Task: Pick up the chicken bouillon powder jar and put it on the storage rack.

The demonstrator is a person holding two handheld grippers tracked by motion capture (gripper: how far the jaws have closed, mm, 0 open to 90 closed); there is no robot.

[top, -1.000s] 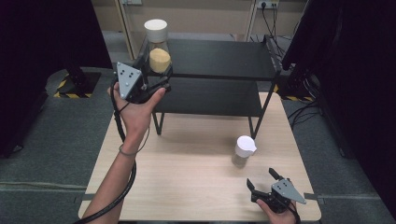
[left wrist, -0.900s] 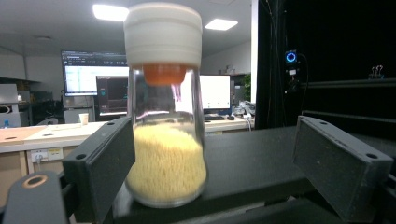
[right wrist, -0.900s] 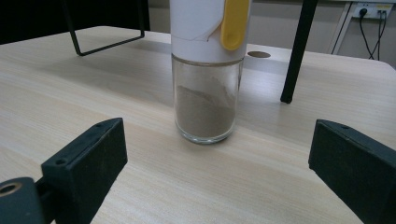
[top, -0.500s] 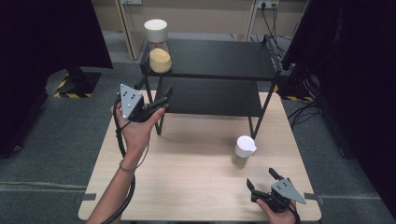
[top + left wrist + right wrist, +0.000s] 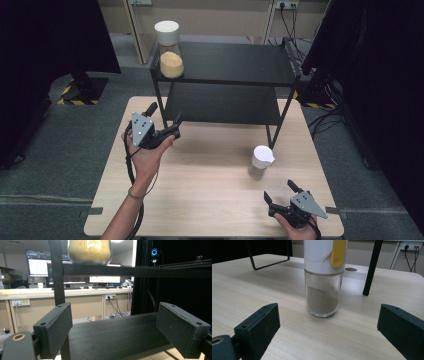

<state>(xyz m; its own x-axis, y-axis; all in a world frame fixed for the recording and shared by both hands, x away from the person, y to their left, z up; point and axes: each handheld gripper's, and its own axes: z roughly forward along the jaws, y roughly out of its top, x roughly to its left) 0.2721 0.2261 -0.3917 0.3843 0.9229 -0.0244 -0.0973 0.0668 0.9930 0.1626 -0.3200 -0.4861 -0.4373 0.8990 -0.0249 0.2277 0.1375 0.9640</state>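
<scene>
From the high view, my left gripper hangs above the left side of the wooden table, just in front of the black 2-tier shelf, its jaws spread wide with nothing between them. In the left gripper view the same 2 jaws frame the front edge of the lower shelf board, and the rounded base of the tall jar of yellow grains looms blurred over the upper board. That jar, capped with a white lid, stands at the left front corner of the top tier, well apart from the gripper below it. My right gripper rests low at the near right edge of the table, held in a hand, jaws also fully parted and holding nothing. It points at the small glass shaker, which stands upright on the bare tabletop just in front of the shelf's right front leg. In the right gripper view the shaker sits centred between the open jaws but farther off and clear of them, part filled with brownish powder under a white cap with a yellow tab.
</scene>
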